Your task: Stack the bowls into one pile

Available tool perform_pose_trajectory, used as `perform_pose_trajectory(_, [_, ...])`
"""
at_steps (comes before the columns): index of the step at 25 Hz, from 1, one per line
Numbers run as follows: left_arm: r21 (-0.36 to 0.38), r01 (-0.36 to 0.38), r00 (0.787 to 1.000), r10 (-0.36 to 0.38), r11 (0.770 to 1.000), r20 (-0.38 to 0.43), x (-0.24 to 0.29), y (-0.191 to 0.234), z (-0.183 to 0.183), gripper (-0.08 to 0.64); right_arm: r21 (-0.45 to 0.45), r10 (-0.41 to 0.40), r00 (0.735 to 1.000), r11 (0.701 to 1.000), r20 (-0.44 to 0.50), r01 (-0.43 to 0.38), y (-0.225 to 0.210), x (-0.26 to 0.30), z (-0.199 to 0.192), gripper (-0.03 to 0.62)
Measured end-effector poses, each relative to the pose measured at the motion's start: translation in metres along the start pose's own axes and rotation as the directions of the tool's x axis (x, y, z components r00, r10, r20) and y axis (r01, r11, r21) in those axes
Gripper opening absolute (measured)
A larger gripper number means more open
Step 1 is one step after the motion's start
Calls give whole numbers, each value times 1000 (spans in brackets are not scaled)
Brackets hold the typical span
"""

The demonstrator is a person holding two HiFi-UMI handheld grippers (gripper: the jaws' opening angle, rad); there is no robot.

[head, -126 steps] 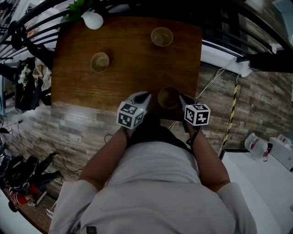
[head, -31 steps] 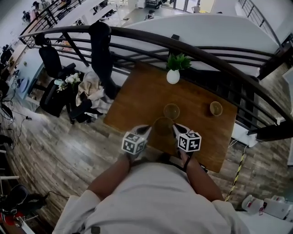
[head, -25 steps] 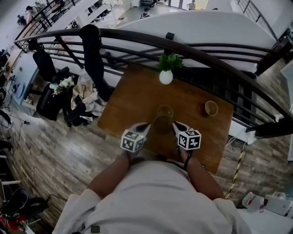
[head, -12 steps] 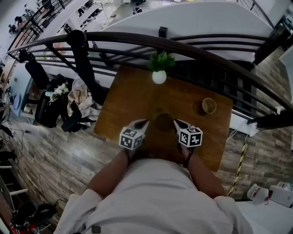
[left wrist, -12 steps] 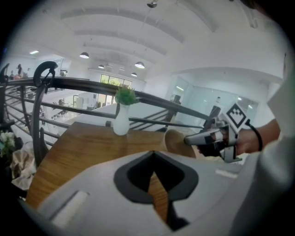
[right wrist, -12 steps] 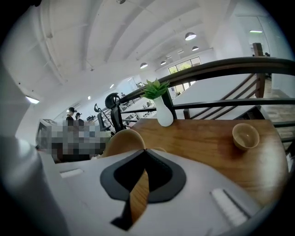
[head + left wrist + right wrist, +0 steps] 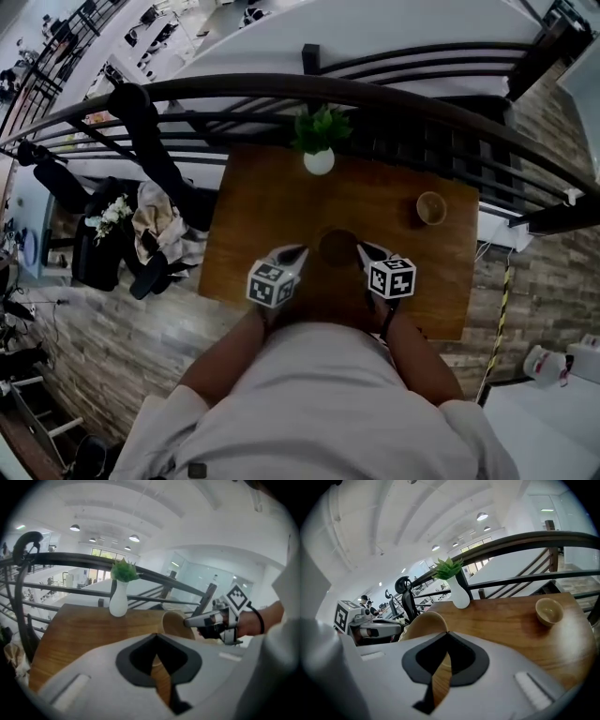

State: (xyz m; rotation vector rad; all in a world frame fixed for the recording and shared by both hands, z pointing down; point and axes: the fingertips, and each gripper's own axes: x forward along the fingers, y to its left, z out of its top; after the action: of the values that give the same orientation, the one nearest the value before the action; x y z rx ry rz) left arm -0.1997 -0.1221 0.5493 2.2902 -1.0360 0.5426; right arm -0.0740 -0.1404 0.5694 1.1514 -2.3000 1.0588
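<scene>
Head view looks down on the held bowl at the near middle of the wooden table. The left gripper is at its left rim and the right gripper at its right rim. Only the gripper views show the claws: each is closed narrow on the bowl's thin wall, a sliver of it pinched between the pads. No view shows what lies under that bowl. A second bowl stands well apart at the far right; the right gripper view shows it, while in the left gripper view the right gripper blocks that spot. A white vase with a green plant stands at the far edge, before a dark railing.
</scene>
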Motion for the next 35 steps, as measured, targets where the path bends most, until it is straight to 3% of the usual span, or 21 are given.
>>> perform_pose_trajectory(11, [-9, 60, 997, -60, 998, -50, 28, 32, 2, 3, 58, -51, 998, 997, -29, 53, -17, 32, -2, 14])
perform_pose_trajectory(35, [-45, 96, 985, -101, 994, -141, 81, 69, -46, 3, 108, -70, 991, 991, -113, 82, -56, 93, -45, 14])
